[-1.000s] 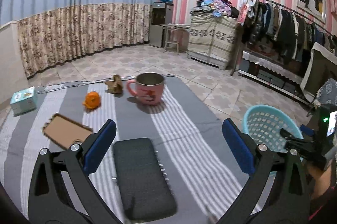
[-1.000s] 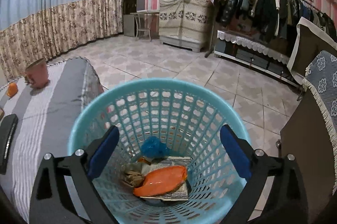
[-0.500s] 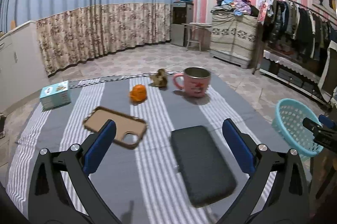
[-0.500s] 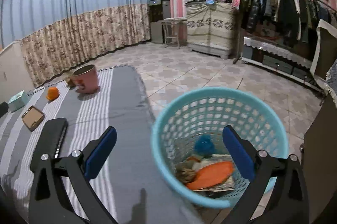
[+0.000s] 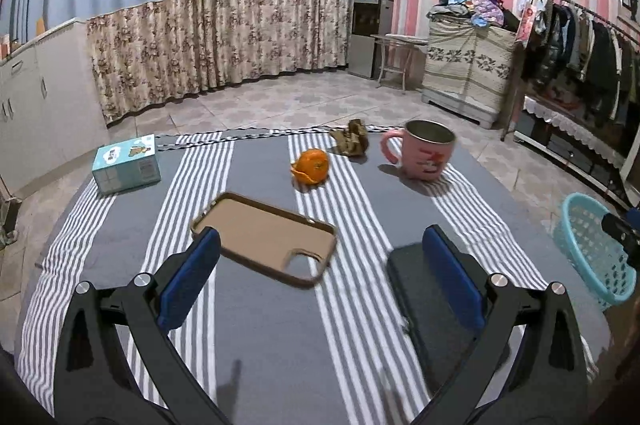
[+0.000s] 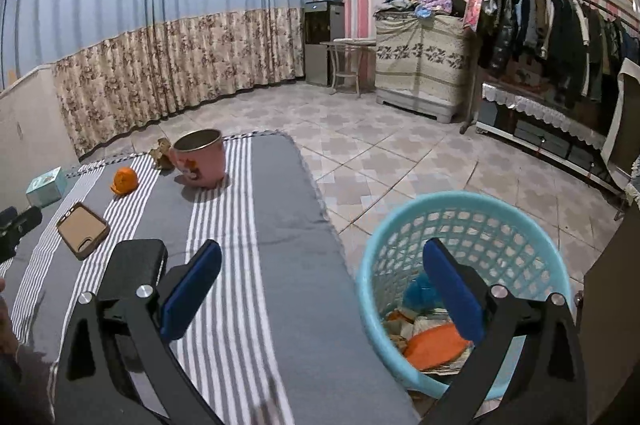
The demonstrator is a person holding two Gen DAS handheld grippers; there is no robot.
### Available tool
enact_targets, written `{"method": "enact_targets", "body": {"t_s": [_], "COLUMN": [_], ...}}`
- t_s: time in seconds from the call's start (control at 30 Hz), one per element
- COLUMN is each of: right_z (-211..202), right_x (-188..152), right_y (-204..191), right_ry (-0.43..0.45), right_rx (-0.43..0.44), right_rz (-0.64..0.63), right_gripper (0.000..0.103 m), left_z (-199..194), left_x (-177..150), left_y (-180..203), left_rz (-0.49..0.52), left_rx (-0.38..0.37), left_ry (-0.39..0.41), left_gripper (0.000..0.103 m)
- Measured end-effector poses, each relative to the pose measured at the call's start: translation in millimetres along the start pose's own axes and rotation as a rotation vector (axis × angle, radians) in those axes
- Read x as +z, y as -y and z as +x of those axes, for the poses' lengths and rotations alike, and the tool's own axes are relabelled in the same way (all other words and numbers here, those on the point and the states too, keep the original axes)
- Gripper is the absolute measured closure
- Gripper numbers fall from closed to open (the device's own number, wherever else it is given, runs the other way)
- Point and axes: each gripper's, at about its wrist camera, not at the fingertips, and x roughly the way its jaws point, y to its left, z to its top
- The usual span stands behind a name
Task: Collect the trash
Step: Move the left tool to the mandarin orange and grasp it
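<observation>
The left gripper [image 5: 320,277] hung with its jaws spread wide and empty above the near part of the striped cloth [image 5: 256,337]. The right gripper [image 6: 320,281] was likewise spread and held nothing, straddling the gap between the table edge and the blue basket [image 6: 516,225] on the floor to the right.

Between the left jaws lay a brown phone case [image 5: 264,237], and at the right jaw a dark flat pad [image 5: 416,289]. Neither looked like rubbish. Farther off sat the orange peel [image 5: 311,166], with a crumpled brown wrapper [image 5: 352,143] just beyond it and a pink mug [image 5: 422,155] to the right. A teal box [image 5: 126,163] stood far left.

The likely step was reaching for the peel. To do it well, the left gripper would pass over the phone case without catching it, then drop around the peel from above, clear of the mug.

The peel was a rounded lump with no clear long axis; its torn flap pointed left and near. The wrapper's shape was too small to read. The basket already held an orange packet [image 6: 436,343] and other scraps.
</observation>
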Motion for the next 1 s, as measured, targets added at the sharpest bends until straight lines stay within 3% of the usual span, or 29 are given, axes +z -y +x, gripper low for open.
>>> {"method": "enact_targets", "body": {"t_s": [0.27,0.47,0.57,0.7,0.8,0.87,1.0], "right_z": [35,74,85,102,111,110,109], "right_x": [5,14,16,16,17,17,18], "right_y": [-28,-37,-42,-42,-33,-32,-34], "right_ry": [-0.037,-0.089,-0.062,-0.119,-0.174,-0.165,-0.145], "right_rx": [0.03,0.041,0.049,-0.009,0.021,-0.018,-0.056], "right_rz": [-0.039,-0.066,-0.086,-0.084,-0.034,-0.049,-0.087], "right_gripper": [0.005,0.004,0.004,0.004,0.004,0.004,0.004], "left_z": [51,111,139,177,195,202,212], "left_x": [26,50,59,65,65,64,62], "left_y": [-19,-15,-14,-12,-9,-7,-8], "left_rz": [-0.065,-0.042,-0.051,-0.079,-0.082,-0.08,-0.094], "left_rx": [-0.014,-0.01,0.0,-0.003,-0.01,-0.005,-0.045], "left_ry": [-0.051,-0.105,-0.125,-0.197,-0.232,-0.235,-0.273], "left_gripper": [0.006,0.006,0.006,0.017,0.025,0.028,0.047]}}
